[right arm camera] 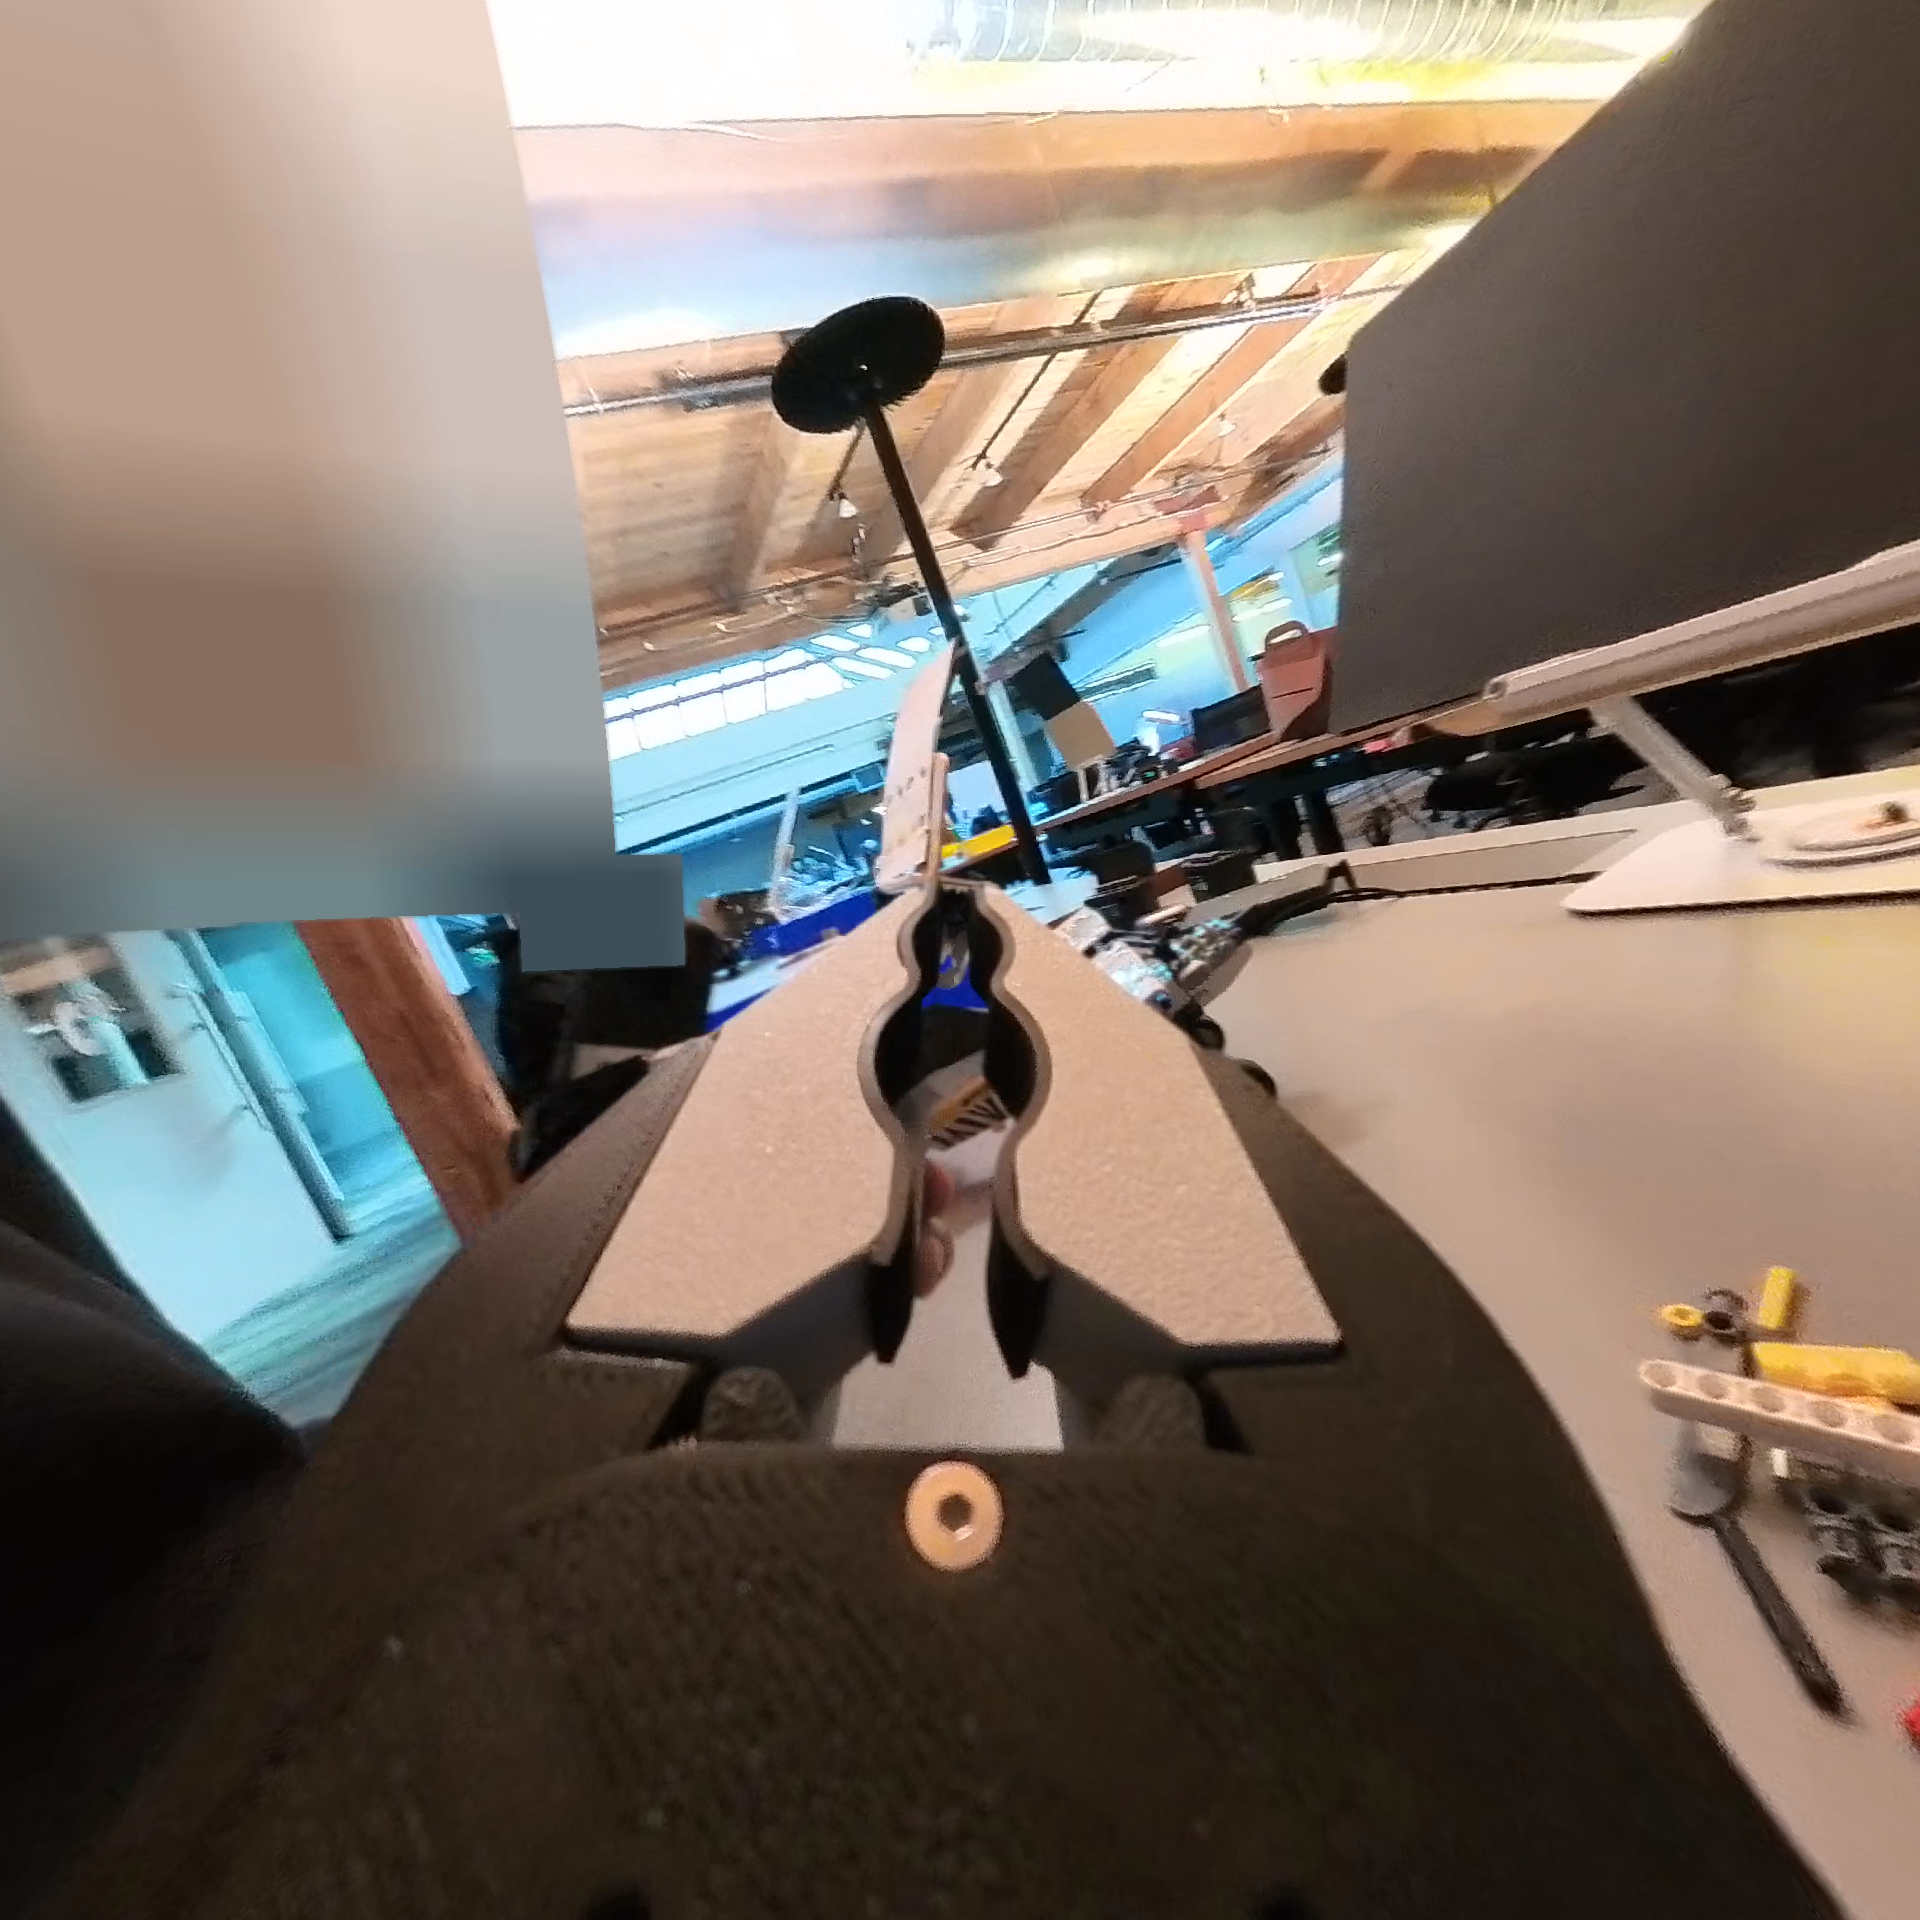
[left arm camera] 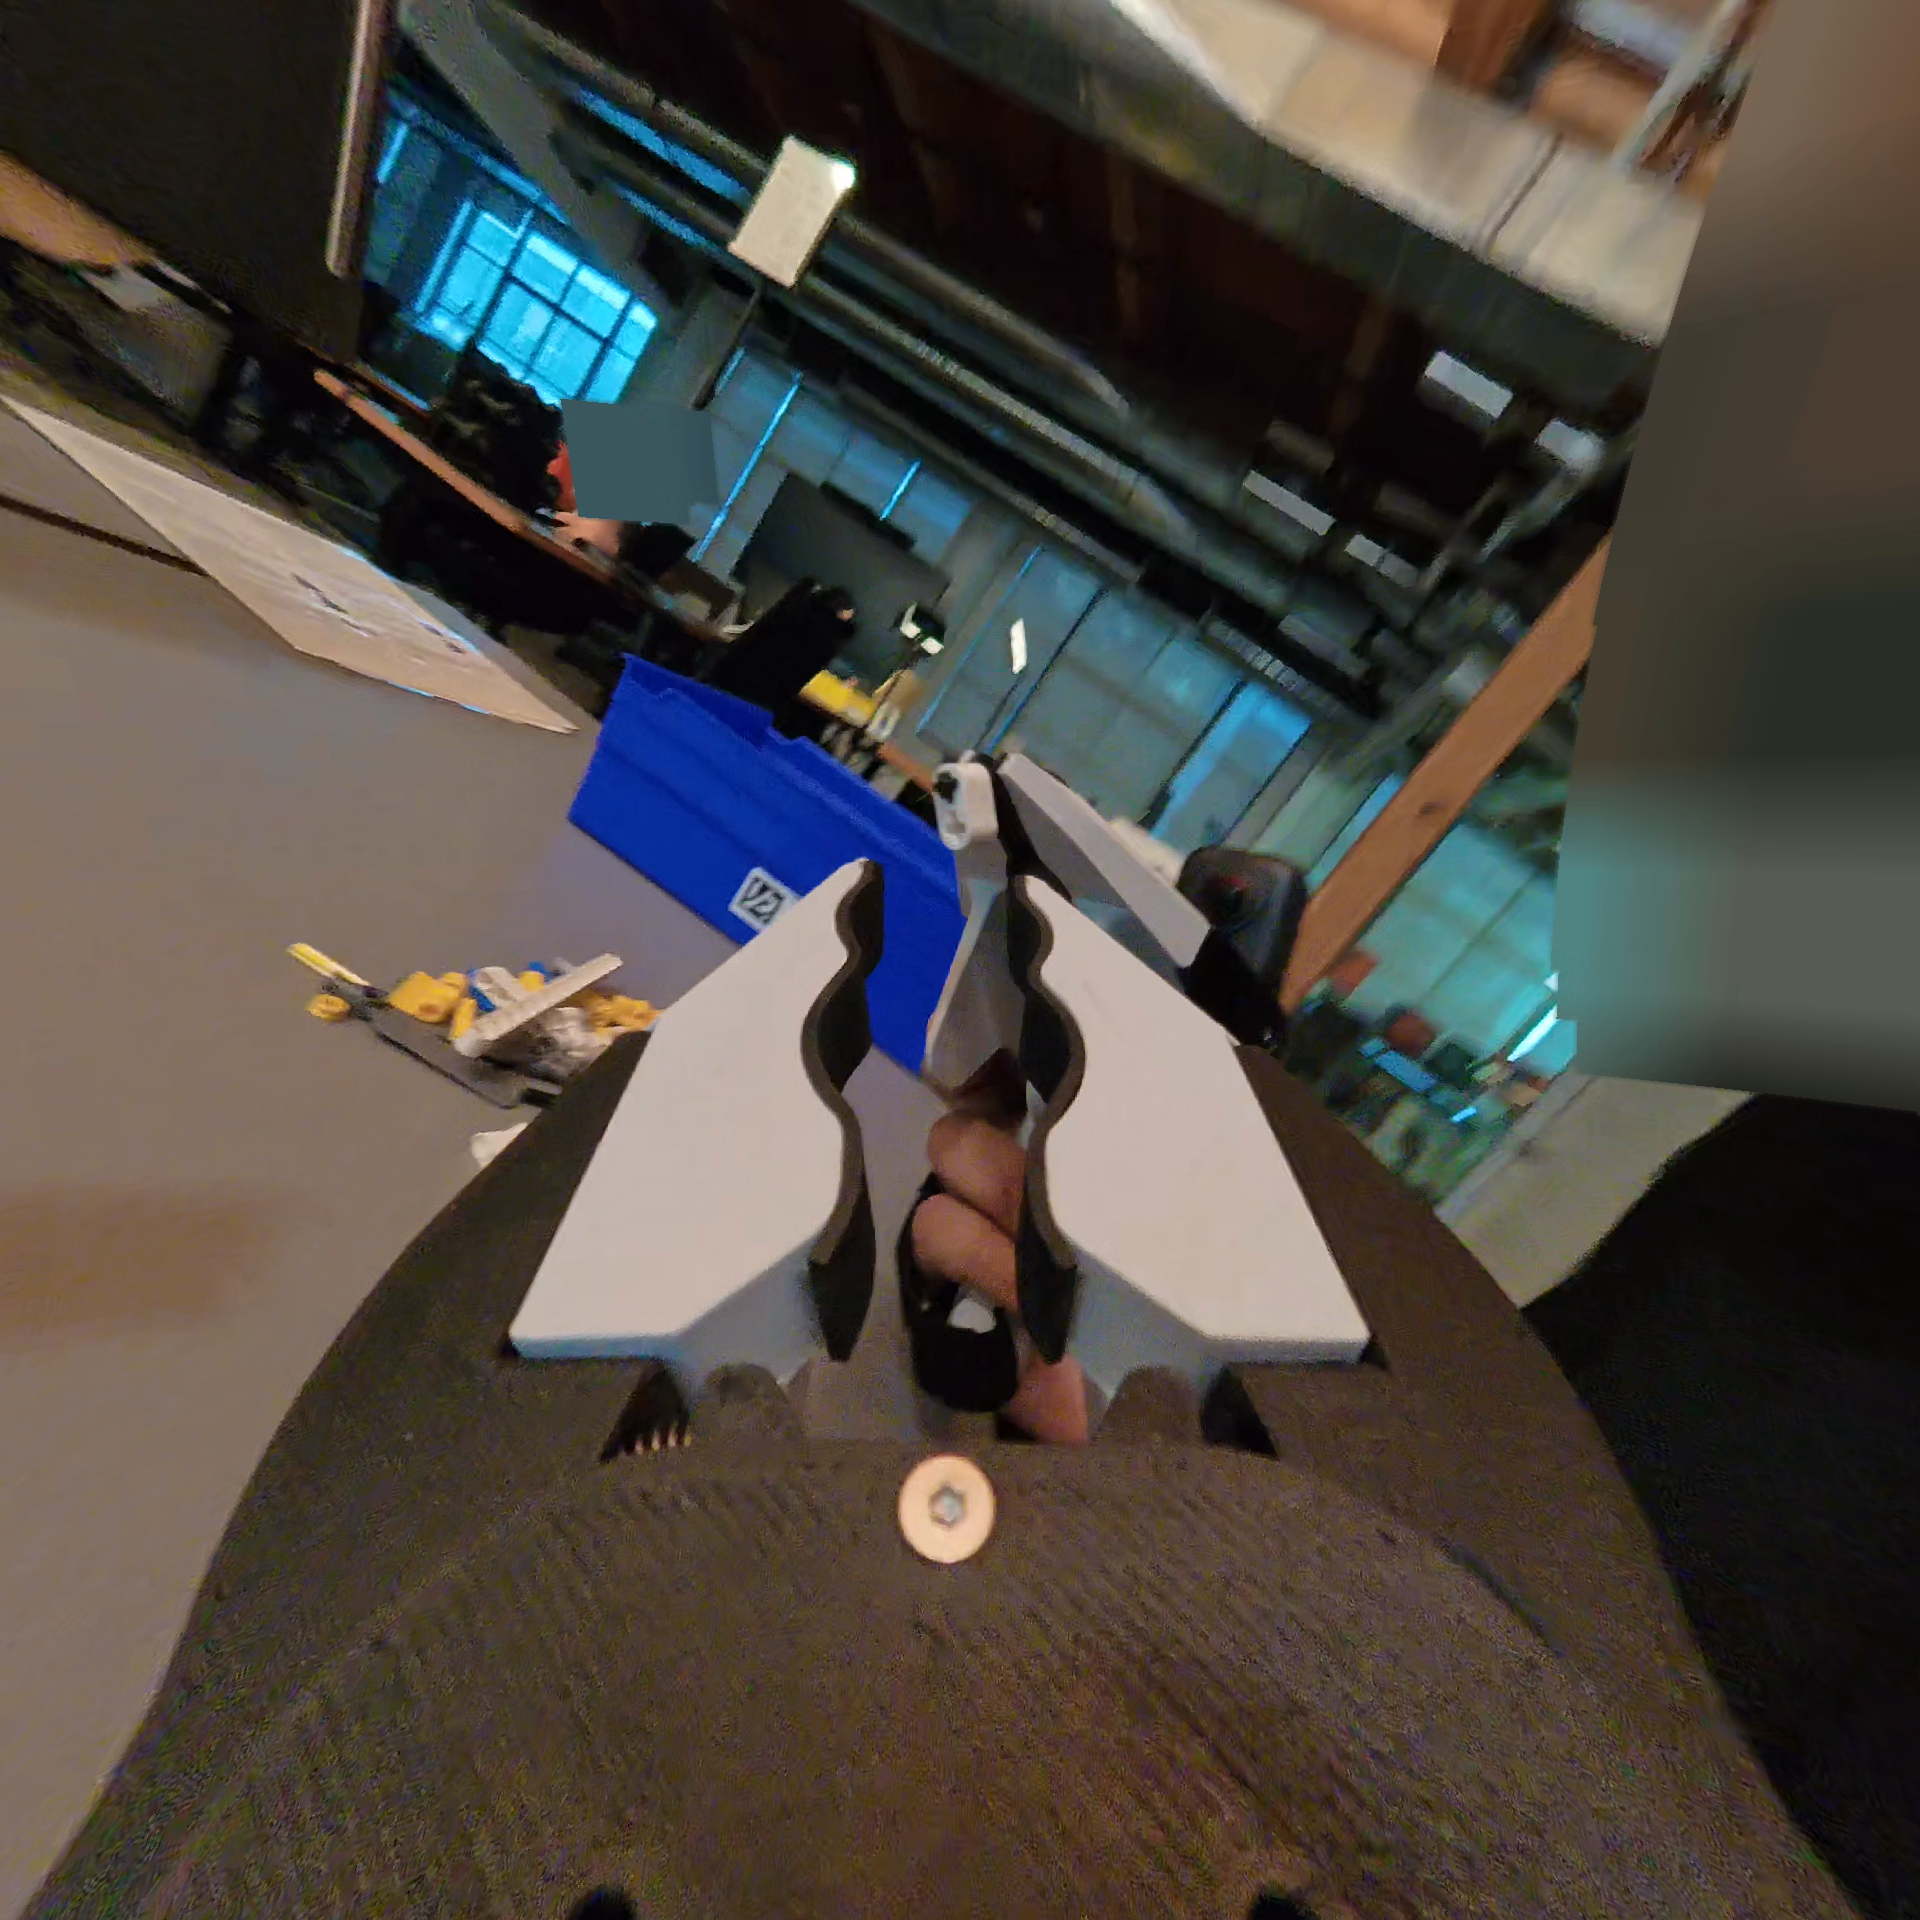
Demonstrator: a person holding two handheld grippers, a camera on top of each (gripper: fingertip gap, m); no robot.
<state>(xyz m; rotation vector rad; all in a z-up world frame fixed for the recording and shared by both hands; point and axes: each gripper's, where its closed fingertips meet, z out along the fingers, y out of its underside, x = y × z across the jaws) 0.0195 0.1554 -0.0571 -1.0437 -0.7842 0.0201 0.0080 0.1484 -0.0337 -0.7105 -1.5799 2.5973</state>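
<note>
Left wrist view: the left gripper stands released at centre frame. Beyond it the right gripper pinches a white connector, above a blue bin and a parts pile on the worktop.

Right wrist view: the right gripper is clenched at its tips on a small part. A black axle with gear rises at upper centre. Parts lie lower right.

Left gripper: fingers matt pale grey plastic, smooth; inner pads black, rubbery-looking; body black, coarse ridged surface; brass-toned metal screw. Right gripper: fingers same grey plastic, finely grained; tips pinch white plastic beam, matt, with row of holes. Black axle and toothed black wheel: plastic. Table: smooth matt grey. Blue bin: glossy plastic. Ceiling beams: bare wood.
</note>
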